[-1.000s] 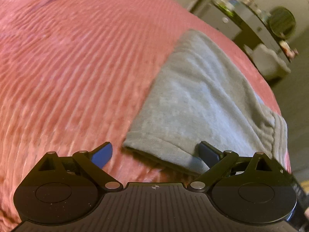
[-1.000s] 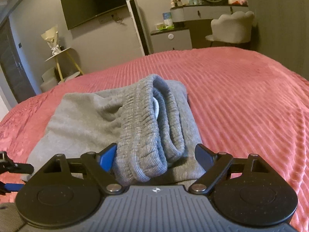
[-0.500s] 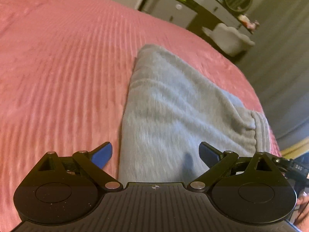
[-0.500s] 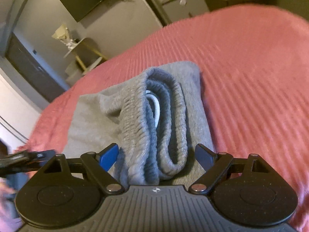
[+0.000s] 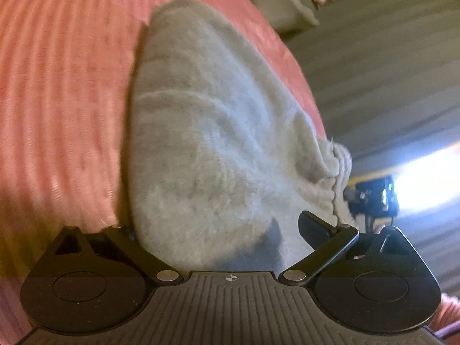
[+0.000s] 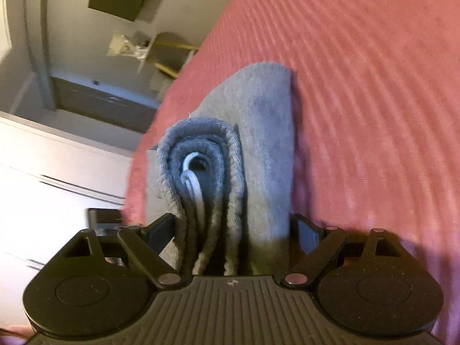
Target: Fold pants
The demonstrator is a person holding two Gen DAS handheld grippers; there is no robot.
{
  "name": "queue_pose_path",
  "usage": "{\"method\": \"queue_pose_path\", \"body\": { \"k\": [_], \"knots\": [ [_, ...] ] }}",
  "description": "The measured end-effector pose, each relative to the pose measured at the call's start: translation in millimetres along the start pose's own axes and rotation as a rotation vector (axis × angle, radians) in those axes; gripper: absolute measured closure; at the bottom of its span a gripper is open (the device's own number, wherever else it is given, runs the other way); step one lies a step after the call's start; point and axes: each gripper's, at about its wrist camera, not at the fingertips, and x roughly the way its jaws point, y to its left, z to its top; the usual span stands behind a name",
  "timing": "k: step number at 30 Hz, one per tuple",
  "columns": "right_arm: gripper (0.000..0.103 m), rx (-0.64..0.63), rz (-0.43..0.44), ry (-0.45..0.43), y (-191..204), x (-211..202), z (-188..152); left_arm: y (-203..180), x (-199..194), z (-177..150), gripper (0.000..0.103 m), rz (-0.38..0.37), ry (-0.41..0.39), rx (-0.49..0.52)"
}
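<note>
Grey pants are lying folded on a pink ribbed bedspread, their bulk sitting between the spread fingers of the left gripper. Opposite, the right gripper is closing on the ribbed waistband, fingers pressing both sides, a white drawstring showing inside.

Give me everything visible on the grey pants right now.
The grey pants are soft fleecy knit, folded into a thick bundle on the red ribbed bedspread. The ribbed waistband is doubled over a white drawstring. The right tool straddles the waistband end; the left tool straddles the opposite edge.
</note>
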Motion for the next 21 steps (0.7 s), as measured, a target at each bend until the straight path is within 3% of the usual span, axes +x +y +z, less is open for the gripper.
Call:
{"method": "queue_pose_path", "body": {
  "k": [4, 8, 13, 16, 21],
  "knots": [
    [0.016, 0.000, 0.059, 0.052, 3, 23, 3, -14, 19, 6, 0.000, 0.003, 0.049, 0.059],
    [0.015, -0.127, -0.020, 0.140, 20, 45, 8, -21, 33, 9, 0.000, 0.051, 0.067, 0.075],
    [0.015, -0.150, -0.099, 0.184, 33, 57, 15, -25, 37, 14, 0.000, 0.090, 0.055, 0.072],
    [0.015, -0.125, -0.147, 0.164, 41, 62, 13, -21, 33, 15, 0.000, 0.094, 0.041, 0.030],
    [0.015, -0.177, -0.188, 0.017, 48, 67, -12, -33, 40, 11, 0.000, 0.159, 0.007, 0.023]
  ]
}}
